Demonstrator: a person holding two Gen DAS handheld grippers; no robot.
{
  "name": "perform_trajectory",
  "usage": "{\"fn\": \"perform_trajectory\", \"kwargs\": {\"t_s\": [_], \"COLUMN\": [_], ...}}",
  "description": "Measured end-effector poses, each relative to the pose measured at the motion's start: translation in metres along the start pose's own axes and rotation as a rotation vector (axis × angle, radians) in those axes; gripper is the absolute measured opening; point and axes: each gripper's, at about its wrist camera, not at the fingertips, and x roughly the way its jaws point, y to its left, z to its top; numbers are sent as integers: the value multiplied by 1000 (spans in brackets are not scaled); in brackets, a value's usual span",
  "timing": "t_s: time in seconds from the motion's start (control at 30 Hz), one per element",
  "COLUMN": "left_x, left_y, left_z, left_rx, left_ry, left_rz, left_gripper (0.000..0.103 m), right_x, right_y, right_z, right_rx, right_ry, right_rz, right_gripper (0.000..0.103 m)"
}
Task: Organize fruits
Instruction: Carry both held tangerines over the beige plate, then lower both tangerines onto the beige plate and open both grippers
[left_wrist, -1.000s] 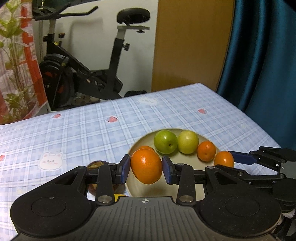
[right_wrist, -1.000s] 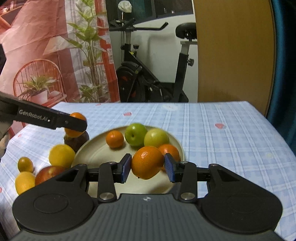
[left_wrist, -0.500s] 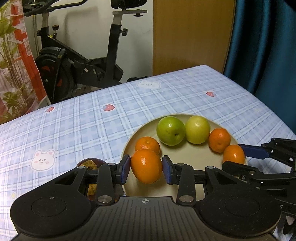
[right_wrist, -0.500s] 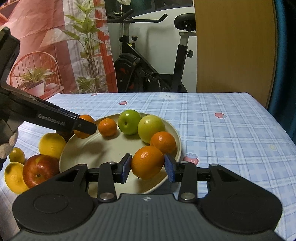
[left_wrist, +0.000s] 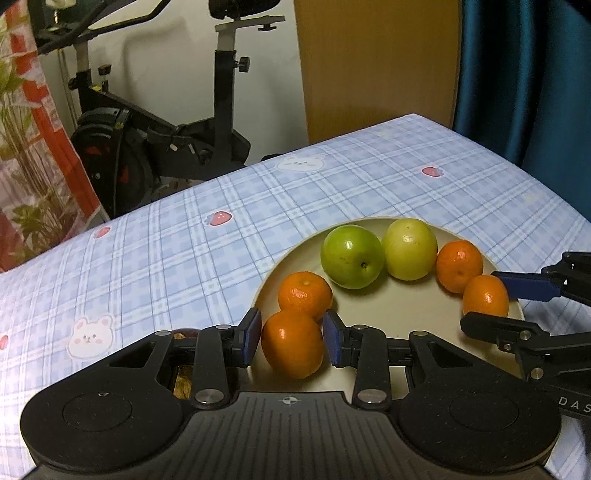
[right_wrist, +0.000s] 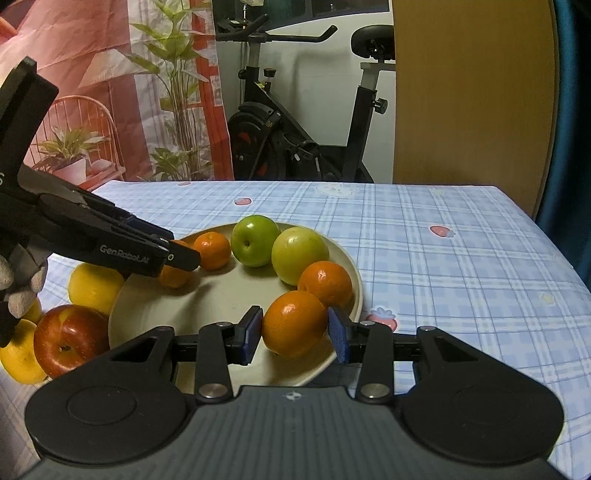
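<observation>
A beige plate (left_wrist: 391, 317) (right_wrist: 221, 295) holds two green apples (left_wrist: 351, 256) (right_wrist: 255, 240), (left_wrist: 409, 248) (right_wrist: 300, 254) and two loose oranges (left_wrist: 304, 295) (right_wrist: 212, 250), (left_wrist: 459, 266) (right_wrist: 325, 282). My left gripper (left_wrist: 291, 341) is shut on an orange (left_wrist: 292, 344) (right_wrist: 173, 275) low over the plate's left part. My right gripper (right_wrist: 295, 330) (left_wrist: 491, 306) is shut on another orange (right_wrist: 294, 324) (left_wrist: 485, 295) resting at the plate's right rim.
Left of the plate lie a red apple (right_wrist: 70, 339), lemons (right_wrist: 95, 282), (right_wrist: 20, 352) and a dark fruit (left_wrist: 183, 334). The table has a blue checked cloth (left_wrist: 184, 258). An exercise bike (right_wrist: 295, 140) and a wooden panel (left_wrist: 376, 62) stand behind.
Both grippers have lowered their oranges onto the plate and moved forward. The left orange now sits beside the loose orange. The right jaws look slightly wider.
</observation>
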Motion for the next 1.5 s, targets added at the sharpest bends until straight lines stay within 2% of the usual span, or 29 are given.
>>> {"fn": "perform_trajectory", "kwargs": {"t_s": [0.6, 0.8, 1.5], "left_x": [0, -2, -33], "left_y": [2, 5, 10], "left_z": [1, 2, 0], "left_rx": [-7, -32, -66], "left_ry": [11, 7, -47], "left_rz": [7, 10, 13], "left_gripper": [41, 56, 56], "right_x": [0, -1, -22], "right_y": [2, 1, 11], "right_z": [1, 1, 5], "right_rx": [-75, -74, -89], "right_ry": [-20, -24, -55], "right_rz": [-60, -79, -70], "right_gripper": [42, 45, 48]}}
